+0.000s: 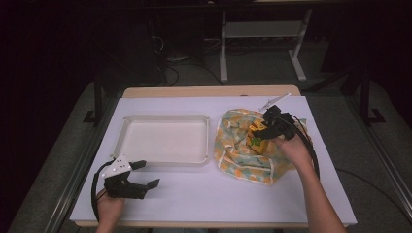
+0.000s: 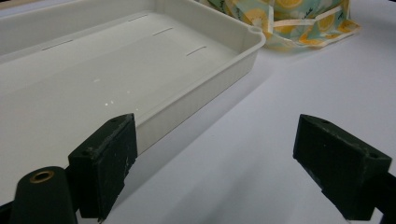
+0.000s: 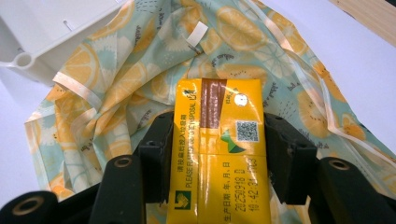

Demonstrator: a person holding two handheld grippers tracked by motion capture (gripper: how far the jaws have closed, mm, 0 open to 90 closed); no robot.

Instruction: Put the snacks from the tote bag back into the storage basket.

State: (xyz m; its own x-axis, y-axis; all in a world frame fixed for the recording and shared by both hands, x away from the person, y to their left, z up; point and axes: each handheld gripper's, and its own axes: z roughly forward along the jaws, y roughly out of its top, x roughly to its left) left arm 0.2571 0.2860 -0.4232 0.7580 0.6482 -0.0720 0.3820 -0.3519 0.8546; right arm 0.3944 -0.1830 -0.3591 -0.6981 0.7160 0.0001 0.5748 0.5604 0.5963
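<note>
Right gripper [image 3: 217,154] fingers clamping yellow carton [image 3: 219,154] above lemon-print bag [image 1: 243,145], just beside tray [image 1: 165,158] edge. Left gripper [image 1: 141,175] fingers gaping apart, hovering over bare tabletop [image 1: 218,189] near tray's front rim.

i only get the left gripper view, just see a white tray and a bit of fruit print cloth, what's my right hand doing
Observer: The right tongs are shut on a yellow carton, one jaw on each side of it.
Operator: where's that over the table
Observer: In the high view they are above the fruit-print cloth bag, which lies right of the white tray.
Operator: anything in the tray i can't see
Observer: No, the high view shows its whole floor bare.
Operator: and my left tongs
Observer: The left tongs are open, just in front of the tray's near left corner.
</note>
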